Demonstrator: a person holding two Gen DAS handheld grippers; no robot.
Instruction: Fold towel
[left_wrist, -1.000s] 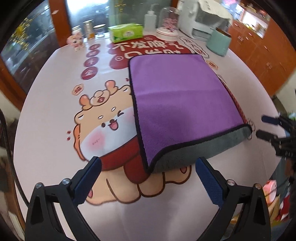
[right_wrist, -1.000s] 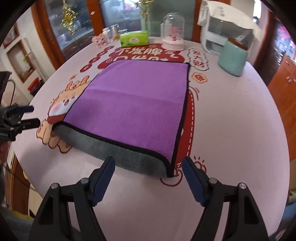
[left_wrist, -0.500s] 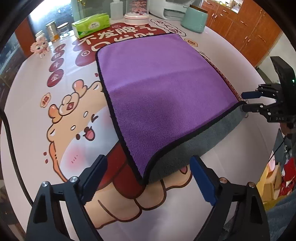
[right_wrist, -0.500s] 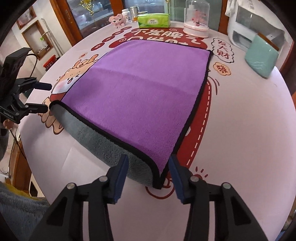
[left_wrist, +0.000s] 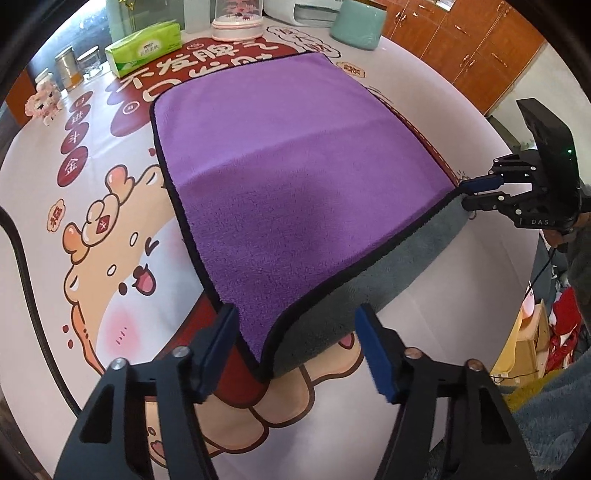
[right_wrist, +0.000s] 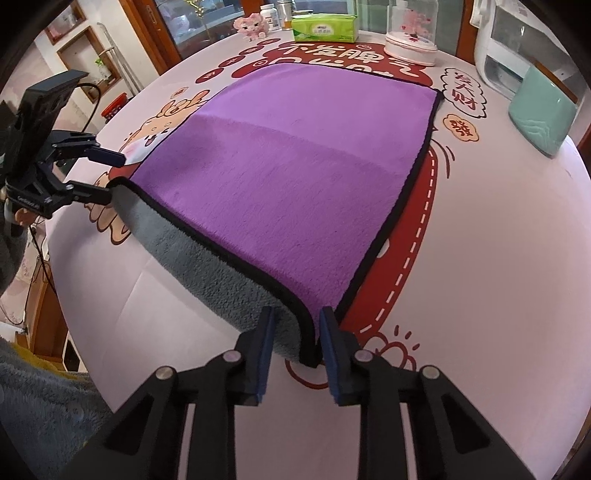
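Observation:
A purple towel (left_wrist: 295, 173) with a black hem and grey underside lies folded on the printed tablecloth; it also shows in the right wrist view (right_wrist: 295, 162). My left gripper (left_wrist: 295, 350) is open, its fingers on either side of the towel's near left corner. My right gripper (right_wrist: 295, 347) has closed around the near right corner, pads (right_wrist: 267, 350) against the grey and black edge. The right gripper also shows in the left wrist view (left_wrist: 476, 194), the left gripper in the right wrist view (right_wrist: 107, 177).
At the table's far side stand a green tissue box (left_wrist: 144, 46), a glass dome on a white base (right_wrist: 410, 40), a teal container (right_wrist: 541, 110), a white appliance (right_wrist: 517, 55), jars (left_wrist: 68, 70) and a pink figurine (left_wrist: 42, 103). The table edge (right_wrist: 92, 295) runs close in front.
Both grippers have moved in to the towel's near corners. The right jaws narrowed from wide open to shut on the corner. The left jaws narrowed a little and now straddle the left corner.

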